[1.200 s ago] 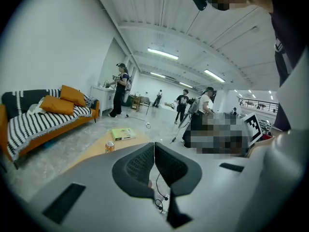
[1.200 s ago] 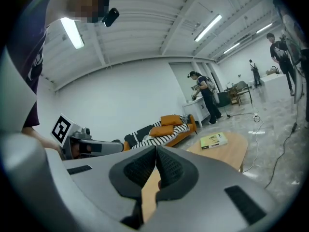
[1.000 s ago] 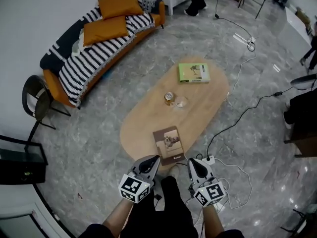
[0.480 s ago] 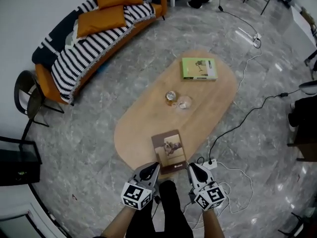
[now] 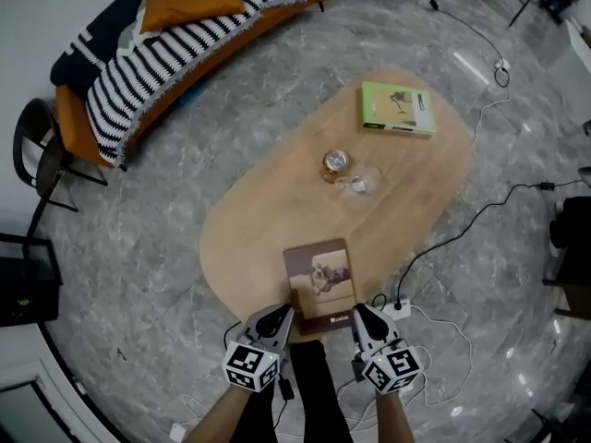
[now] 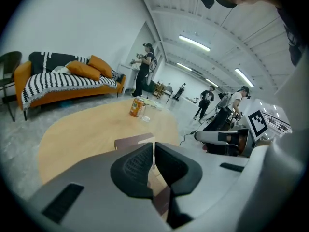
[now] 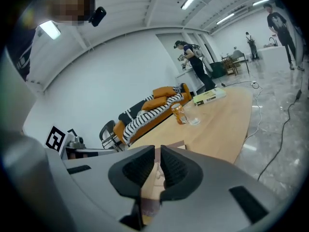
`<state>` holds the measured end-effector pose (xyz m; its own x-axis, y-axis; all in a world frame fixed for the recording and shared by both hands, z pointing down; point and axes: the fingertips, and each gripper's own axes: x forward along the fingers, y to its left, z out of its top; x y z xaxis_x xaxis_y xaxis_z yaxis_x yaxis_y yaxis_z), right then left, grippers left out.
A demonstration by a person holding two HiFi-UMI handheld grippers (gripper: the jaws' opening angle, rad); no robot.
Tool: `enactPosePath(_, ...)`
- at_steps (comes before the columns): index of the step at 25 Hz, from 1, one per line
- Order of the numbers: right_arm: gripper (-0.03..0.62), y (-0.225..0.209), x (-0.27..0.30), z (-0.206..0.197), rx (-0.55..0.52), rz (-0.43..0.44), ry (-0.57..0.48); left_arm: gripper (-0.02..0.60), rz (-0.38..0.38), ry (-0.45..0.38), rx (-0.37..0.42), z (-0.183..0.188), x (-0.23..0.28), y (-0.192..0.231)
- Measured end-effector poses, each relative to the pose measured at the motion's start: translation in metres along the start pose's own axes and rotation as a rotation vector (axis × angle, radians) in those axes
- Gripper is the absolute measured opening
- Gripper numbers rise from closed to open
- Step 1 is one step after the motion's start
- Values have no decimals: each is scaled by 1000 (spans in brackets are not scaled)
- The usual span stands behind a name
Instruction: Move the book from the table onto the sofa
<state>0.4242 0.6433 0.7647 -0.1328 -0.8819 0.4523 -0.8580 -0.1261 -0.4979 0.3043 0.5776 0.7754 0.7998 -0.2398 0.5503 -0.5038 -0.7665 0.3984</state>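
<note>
A brown book (image 5: pixel 319 280) lies flat at the near end of the oval wooden table (image 5: pixel 268 210). My left gripper (image 5: pixel 282 315) hovers at the book's near left corner and my right gripper (image 5: pixel 358 313) at its near right corner. Both are shut with nothing between the jaws. In the left gripper view the book (image 6: pixel 133 140) shows just past my left gripper (image 6: pixel 153 151). The right gripper view has its cover (image 7: pixel 176 145) showing behind and below my right gripper (image 7: pixel 158 161). The orange sofa (image 5: pixel 185 35) with a striped blanket stands at the far left.
A green book (image 5: pixel 398 109) lies at the table's far end, with a can (image 5: pixel 335 164) and a glass (image 5: pixel 362 183) mid-table. A dark chair (image 5: pixel 37 155) stands left. A power strip (image 5: pixel 397 307) and cables lie on the floor at the right. People stand far off.
Both grippers have come down together toward the table's near end and now sit right at the brown book's near edge. Their jaws stay shut.
</note>
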Motion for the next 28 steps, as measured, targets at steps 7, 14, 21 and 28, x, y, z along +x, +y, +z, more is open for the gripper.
enactPosePath(7, 103, -31, 34, -33, 56, -22, 63, 18, 22, 15, -91, -42, 23, 30)
enactPosePath(14, 163, -71, 66, -74, 101, -50, 170, 132, 20, 49, -224, -80, 56, 51)
enactPosePath(21, 170, -78, 79, -99, 162, 6, 249, 161, -24, 111, -302, -102, 76, 55)
enactPosePath(28, 131, -77, 81, -102, 195, 27, 256, 147, -24, 115, -324, -104, 79, 57)
